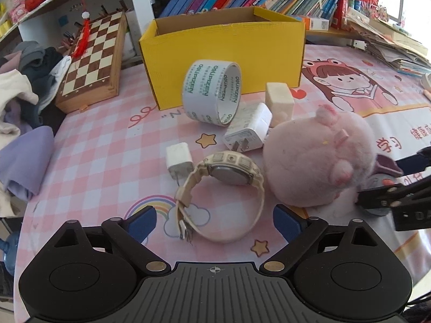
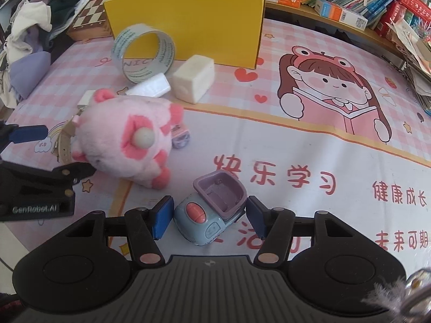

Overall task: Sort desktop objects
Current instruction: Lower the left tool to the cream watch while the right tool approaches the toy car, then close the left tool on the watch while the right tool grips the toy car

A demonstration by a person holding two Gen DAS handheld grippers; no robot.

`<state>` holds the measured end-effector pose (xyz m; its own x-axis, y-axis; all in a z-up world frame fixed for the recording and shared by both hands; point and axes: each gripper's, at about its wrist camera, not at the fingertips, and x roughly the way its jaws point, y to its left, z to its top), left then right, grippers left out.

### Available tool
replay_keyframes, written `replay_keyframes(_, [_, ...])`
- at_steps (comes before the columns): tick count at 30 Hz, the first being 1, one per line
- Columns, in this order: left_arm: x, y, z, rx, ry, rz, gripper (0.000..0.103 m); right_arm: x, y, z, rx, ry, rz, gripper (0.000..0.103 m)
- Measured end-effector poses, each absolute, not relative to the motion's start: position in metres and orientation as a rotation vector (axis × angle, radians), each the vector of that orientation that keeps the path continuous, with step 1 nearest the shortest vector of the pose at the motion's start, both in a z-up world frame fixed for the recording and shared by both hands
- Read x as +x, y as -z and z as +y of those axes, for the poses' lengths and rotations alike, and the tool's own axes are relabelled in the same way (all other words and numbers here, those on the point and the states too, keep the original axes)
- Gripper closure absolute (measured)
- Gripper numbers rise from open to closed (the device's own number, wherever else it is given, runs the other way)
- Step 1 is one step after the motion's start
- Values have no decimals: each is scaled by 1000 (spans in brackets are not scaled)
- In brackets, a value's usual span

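We hold the right gripper with its jaws apart around the toy car, not clamped. Our left gripper gapes wide over the watch; the yellow box sits at twelve o'clock.

the white roll of tape reads "deli" repeatedly; the black left gripper body says "genrobot.ai"; the pink cartoon mat on the counter reads "快乐学习", "健康成长".

Fluffy plush pig; glossy plastic toy car; cardboard box.
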<state>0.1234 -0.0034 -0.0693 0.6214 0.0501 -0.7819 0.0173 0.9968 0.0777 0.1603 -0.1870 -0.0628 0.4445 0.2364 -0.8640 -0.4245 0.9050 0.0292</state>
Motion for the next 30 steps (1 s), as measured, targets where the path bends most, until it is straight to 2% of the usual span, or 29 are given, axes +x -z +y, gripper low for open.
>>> replay_keyframes(16, [145,86,2,42,6,934,21,169,64,-198,-170,-417,1045,45])
replay_keyframes(21, [144,84,2,37,26,933,32,168,64,-198,-165,-417,1047,45])
replay_keyframes(30, [136,74,12,-30,25,931,38,163,58,-200,-142,-383,1018,46])
